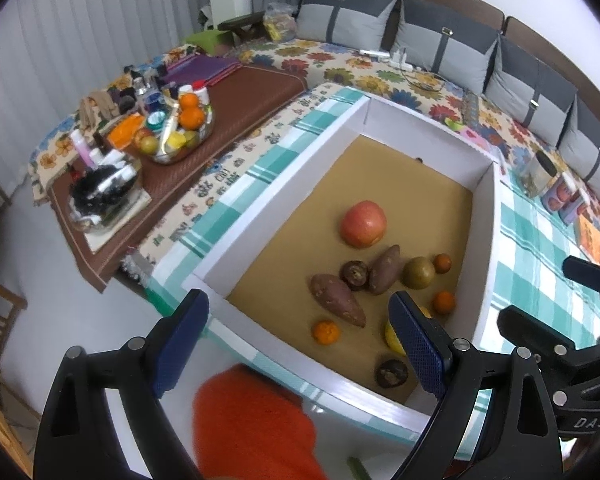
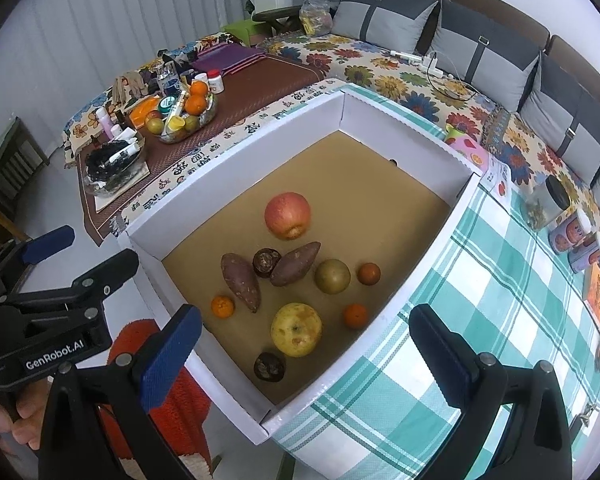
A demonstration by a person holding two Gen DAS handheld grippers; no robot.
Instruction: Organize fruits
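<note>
A white box [image 2: 236, 148] with a brown floor holds loose fruit. In it lie a red apple [image 2: 287, 215] [image 1: 363, 223], two sweet potatoes [image 2: 241, 280] [image 2: 295, 263], a green-brown round fruit [image 2: 332, 276], a yellow apple [image 2: 296, 329], three small oranges [image 2: 222, 305] [image 2: 355, 315] [image 2: 369, 273] and two dark mangosteens [image 2: 266, 262] [image 2: 269, 366]. My left gripper [image 1: 300, 340] hangs open over the box's near corner, nothing between its fingers. My right gripper [image 2: 304, 354] stands open above the near edge, also empty. The left gripper's body [image 2: 52, 296] shows at the left of the right wrist view.
The box rests on a green-checked cloth [image 2: 480, 300]. A brown mat at the left carries a glass bowl [image 2: 188, 114] of oranges and bottles. Cans and a jar [image 2: 548, 200] stand at the right. An orange rug [image 1: 252, 424] lies on the floor below. Grey cushions line the back.
</note>
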